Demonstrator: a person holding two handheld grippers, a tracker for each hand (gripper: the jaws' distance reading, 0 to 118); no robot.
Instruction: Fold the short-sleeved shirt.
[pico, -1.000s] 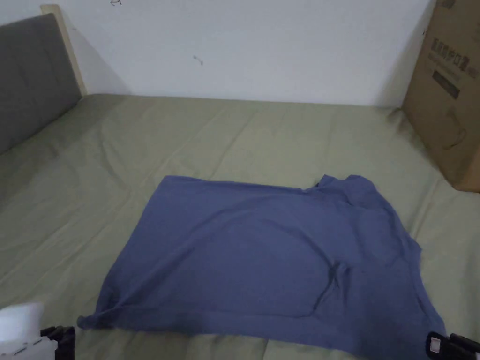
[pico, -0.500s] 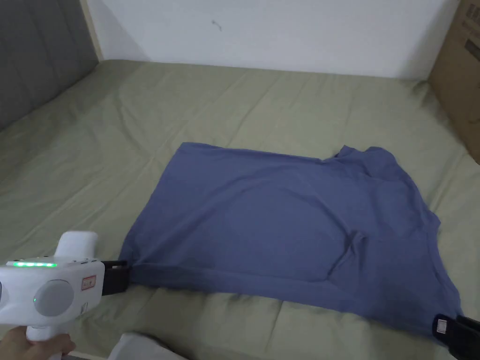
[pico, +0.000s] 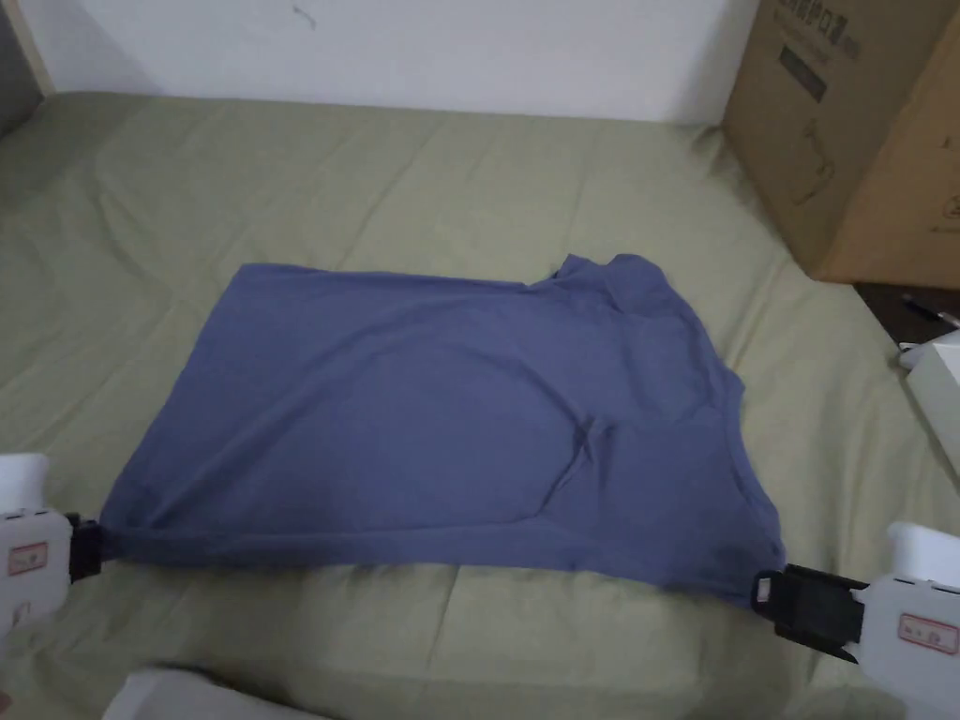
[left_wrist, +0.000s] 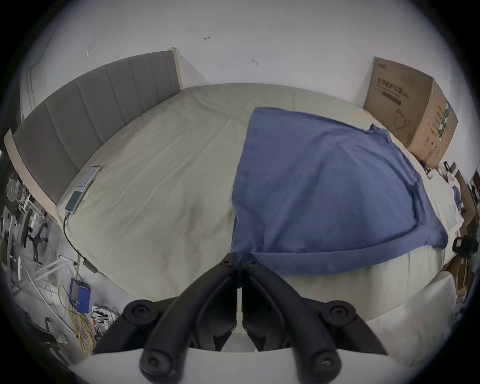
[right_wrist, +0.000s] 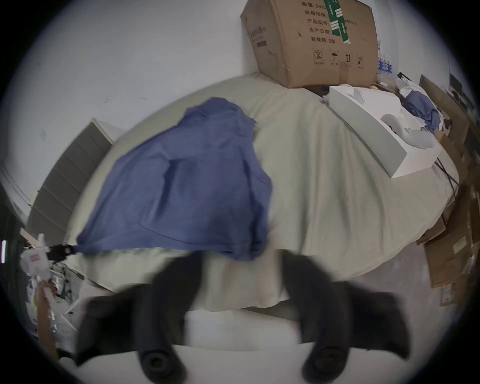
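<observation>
Left gripper (left_wrist: 239, 262): jaws closed together on the near left corner of the shirt (left_wrist: 324, 187); blue cloth is pinched between the tips. In the head view this gripper (pico: 89, 548) sits at the left edge of frame, and the corner is drawn to a taut point at it. The right gripper view shows it (right_wrist: 68, 250) far off at the left, cloth stretched to its tip.

Right gripper (right_wrist: 241, 259): jaws spread wide, blurred, one on each side of the shirt's (right_wrist: 181, 187) near right corner. The corner hangs just above the gap; no contact is visible. In the head view this gripper (pico: 761, 592) is at the lower right, tip just at the shirt's (pico: 450, 422) corner; whether it touches the cloth I cannot tell.

Shirt: blue, lying mostly flat on the bed (pico: 469, 178), collar end toward the right, hem end toward the left. The near edge runs between the two grippers, close to the bed's near edge. A short crease sits right of the middle.

Surroundings: bed covered by an olive sheet. Cardboard box (pico: 853, 141) stands at the far right corner of the bed against the white wall (pico: 422, 47). Grey headboard (left_wrist: 91, 111) on the left. A phone (left_wrist: 83, 188) lies on the bed beside the headboard.
</observation>
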